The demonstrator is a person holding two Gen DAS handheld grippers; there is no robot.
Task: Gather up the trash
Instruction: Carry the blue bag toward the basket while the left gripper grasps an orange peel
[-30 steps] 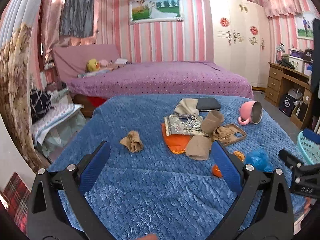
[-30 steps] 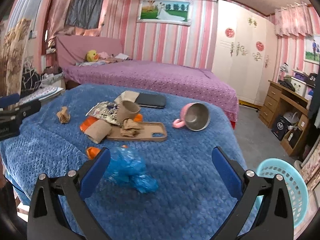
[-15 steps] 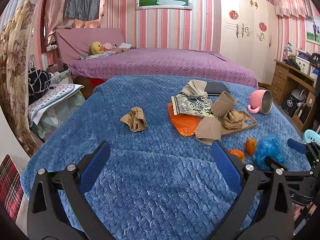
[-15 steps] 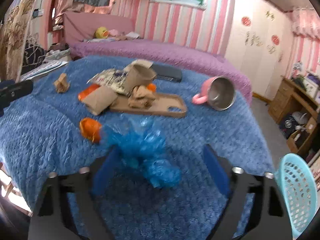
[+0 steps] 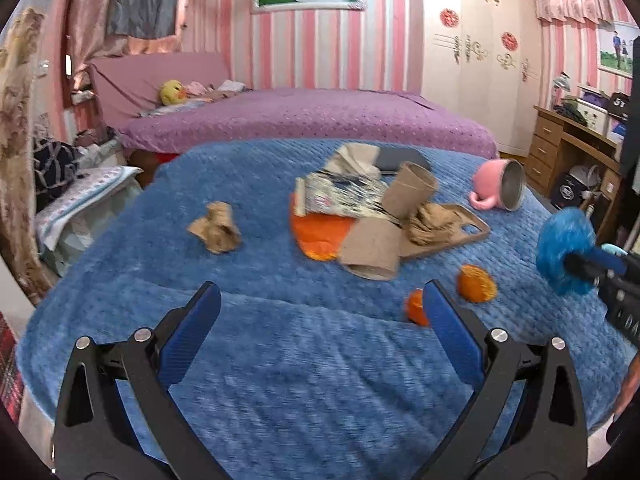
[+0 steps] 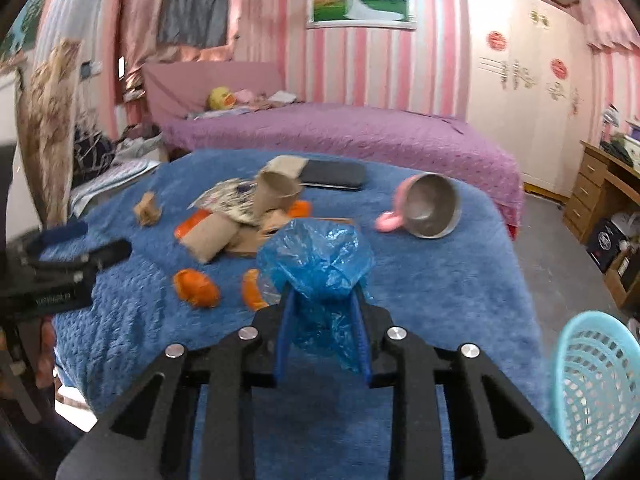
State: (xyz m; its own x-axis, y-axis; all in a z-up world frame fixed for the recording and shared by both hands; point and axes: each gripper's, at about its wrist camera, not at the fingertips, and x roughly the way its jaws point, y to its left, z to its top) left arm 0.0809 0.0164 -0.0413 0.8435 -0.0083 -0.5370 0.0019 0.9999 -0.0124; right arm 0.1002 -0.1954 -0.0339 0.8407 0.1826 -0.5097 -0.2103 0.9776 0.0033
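My right gripper (image 6: 324, 300) is shut on a crumpled blue plastic bag (image 6: 320, 256), held just above the blue blanket (image 6: 420, 280). In the left wrist view the same bag (image 5: 560, 248) hangs at the far right. My left gripper (image 5: 322, 292) stands open and empty over the blanket's near part. Ahead of it lie two orange peels (image 5: 476, 284), a flattened paper cup (image 5: 372, 248), an upright paper cup (image 5: 408, 192), a foil packet (image 5: 340, 200), an orange wrapper (image 5: 320, 236) and a crumpled brown paper (image 5: 216, 228) to the left.
A pink mug (image 5: 498, 188) lies on its side at the right of the pile, and a brown phone case (image 5: 460, 232) holds a paper wad. A light blue basket (image 6: 592, 380) stands on the floor beyond the bed's right edge. A purple bed (image 5: 320, 120) lies behind.
My right gripper moved in over the blue bag, shut on it and lifted it off the blanket. My left gripper came lower and closer to the pile, still open.
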